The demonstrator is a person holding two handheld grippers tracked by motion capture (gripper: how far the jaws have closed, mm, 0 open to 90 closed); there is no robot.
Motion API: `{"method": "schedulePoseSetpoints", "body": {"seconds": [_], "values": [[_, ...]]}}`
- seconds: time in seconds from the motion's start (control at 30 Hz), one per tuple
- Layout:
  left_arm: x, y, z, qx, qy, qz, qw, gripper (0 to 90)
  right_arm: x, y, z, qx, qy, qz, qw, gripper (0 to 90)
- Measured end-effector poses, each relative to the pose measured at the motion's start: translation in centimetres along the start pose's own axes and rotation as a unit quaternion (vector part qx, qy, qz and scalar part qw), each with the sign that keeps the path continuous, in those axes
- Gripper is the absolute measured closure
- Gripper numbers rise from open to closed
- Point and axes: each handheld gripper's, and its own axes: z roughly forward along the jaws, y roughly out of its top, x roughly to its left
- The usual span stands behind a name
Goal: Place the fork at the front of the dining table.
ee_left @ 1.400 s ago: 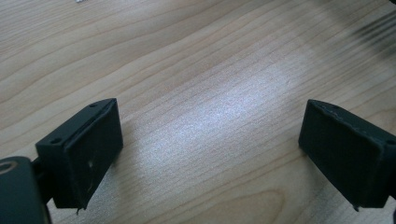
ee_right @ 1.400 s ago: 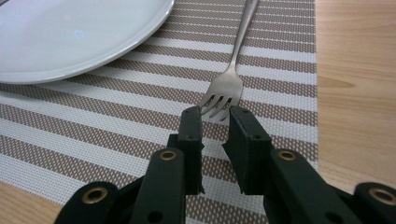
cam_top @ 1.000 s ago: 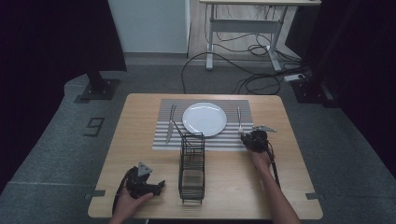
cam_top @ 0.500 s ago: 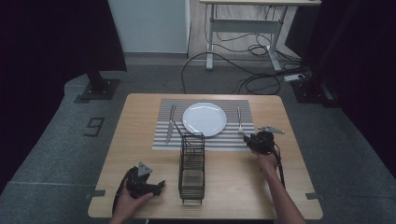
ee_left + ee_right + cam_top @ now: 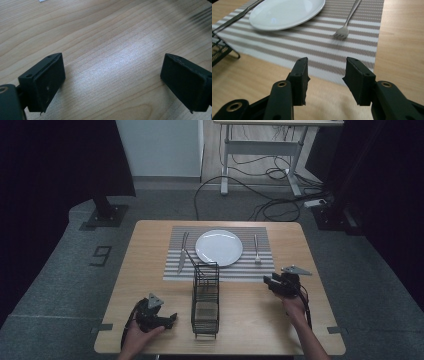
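**Fork Set Down, Right Claw Pulls Back**

Since the earlier frame, the right claw (image 5: 270,284) has slid back toward the near right side of the table (image 5: 150,270), away from the fork (image 5: 256,251). Its jaws have just been opening, and nothing is between them now. It has let go. The fork lies flat on the striped mat (image 5: 250,267), just right of the white plate (image 5: 219,247), tines pointing near. On the far left of the mat lie a knife (image 5: 182,254) and what looks like another piece of cutlery. The black wire rack (image 5: 205,300) stands in the middle and looks empty. The left claw (image 5: 170,320) rests open at the near left, holding nothing. The place setting looks nearly finished.
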Motion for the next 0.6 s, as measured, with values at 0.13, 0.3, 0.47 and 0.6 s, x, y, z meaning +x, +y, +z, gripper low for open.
{"method": "schedulePoseSetpoints", "body": {"seconds": [0.13,0.3,0.47,0.6], "values": [[0.0,0.0,0.0,0.000,0.000,0.000,1.0000,5.6,0.1,-1.0,-1.0,0.004,0.005,-0.004,1.0000,52.6],[0.0,0.0,0.0,0.000,0.000,0.000,1.0000,5.6,-0.1,-2.8,-2.6,0.005,0.009,-0.005,0.9999,52.3],[0.0,0.0,0.0,0.000,0.000,0.000,1.0000,5.6,-0.6,-4.6,-3.7,0.019,0.005,-0.014,0.9997,52.2],[0.0,0.0,0.0,0.000,-0.001,0.000,1.0000,5.5,-0.7,-5.5,-4.6,0.021,0.006,-0.015,0.9996,52.1]]}}
